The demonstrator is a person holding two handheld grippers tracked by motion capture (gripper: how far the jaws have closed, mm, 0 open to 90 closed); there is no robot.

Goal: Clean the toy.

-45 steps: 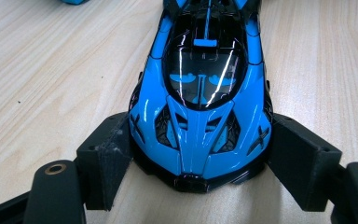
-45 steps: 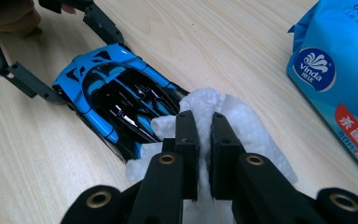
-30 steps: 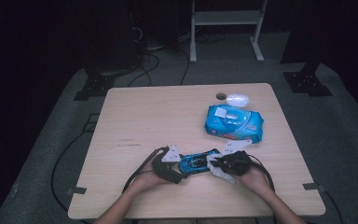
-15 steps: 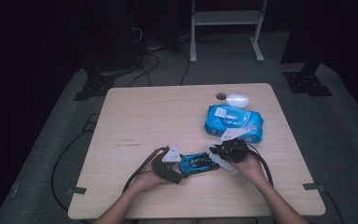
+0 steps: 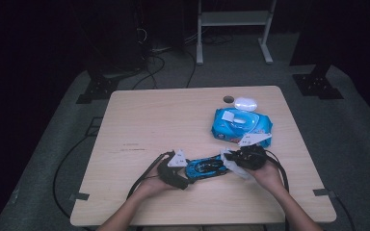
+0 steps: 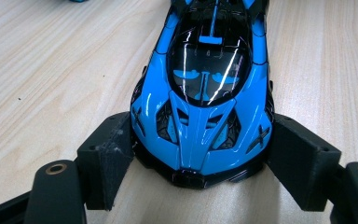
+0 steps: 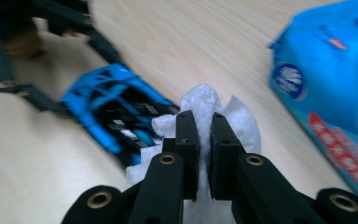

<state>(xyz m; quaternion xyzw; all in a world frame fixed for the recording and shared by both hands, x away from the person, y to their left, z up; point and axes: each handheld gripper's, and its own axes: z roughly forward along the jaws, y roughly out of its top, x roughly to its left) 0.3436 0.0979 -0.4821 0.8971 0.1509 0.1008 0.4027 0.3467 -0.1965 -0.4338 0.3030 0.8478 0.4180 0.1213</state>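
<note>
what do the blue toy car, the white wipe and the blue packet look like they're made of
Toy car: glossy painted plastic or metal, sharp light streaks on its dark canopy; which, I can't tell.
Wipe: soft, fuzzy non-woven tissue, crumpled between the right tongs.
Packet: thin printed plastic film, probably, shiny and slightly wrinkled.

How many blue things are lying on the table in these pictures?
2. The blue toy car lies near the front edge, its nose between the left gripper jaws. The blue wipes pack lies behind it, toward the right.
</note>
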